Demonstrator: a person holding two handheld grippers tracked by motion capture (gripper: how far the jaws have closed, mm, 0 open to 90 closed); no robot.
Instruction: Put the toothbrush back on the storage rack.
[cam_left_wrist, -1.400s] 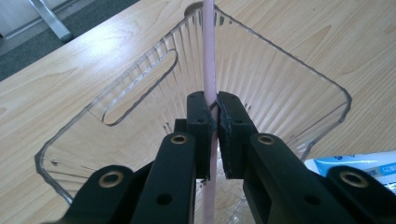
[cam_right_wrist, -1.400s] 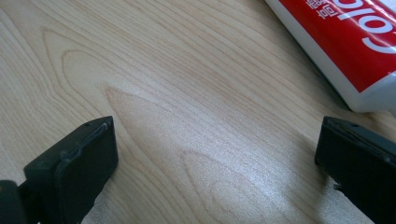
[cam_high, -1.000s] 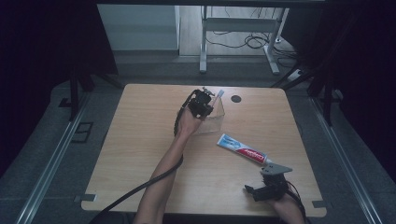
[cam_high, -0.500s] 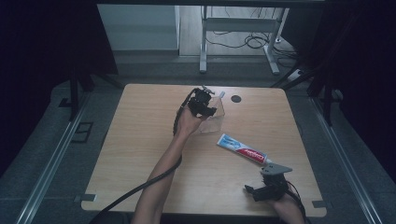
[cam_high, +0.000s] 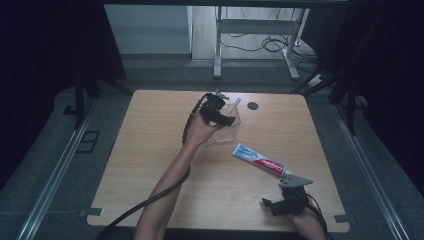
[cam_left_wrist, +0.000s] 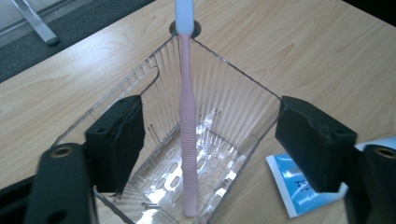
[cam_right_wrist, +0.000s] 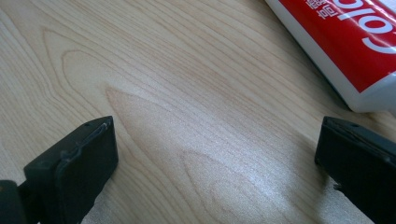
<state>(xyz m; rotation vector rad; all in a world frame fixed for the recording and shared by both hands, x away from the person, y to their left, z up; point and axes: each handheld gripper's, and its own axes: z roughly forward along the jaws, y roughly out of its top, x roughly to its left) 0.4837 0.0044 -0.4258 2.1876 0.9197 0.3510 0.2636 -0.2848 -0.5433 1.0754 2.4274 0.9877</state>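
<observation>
A: From the high view, where do the tongs sit?

B: The left gripper (cam_high: 223, 116) hangs over the clear holder (cam_high: 229, 126) at the far side of the table (cam_high: 150, 165). The right gripper (cam_high: 280, 204) rests near the front edge, with the toothpaste tube (cam_high: 260, 160) just beyond it.

A: And the left gripper view?

B: Its jaws have just been opening and now stand wide. The pink toothbrush (cam_left_wrist: 187, 140) stands between them, touching neither, leaning in the holder (cam_left_wrist: 233, 102) below.

A: The right gripper view?

B: Jaws wide apart, bare wood between, and the tube (cam_right_wrist: 345, 42) lies just ahead of the right-hand jaw.
</observation>
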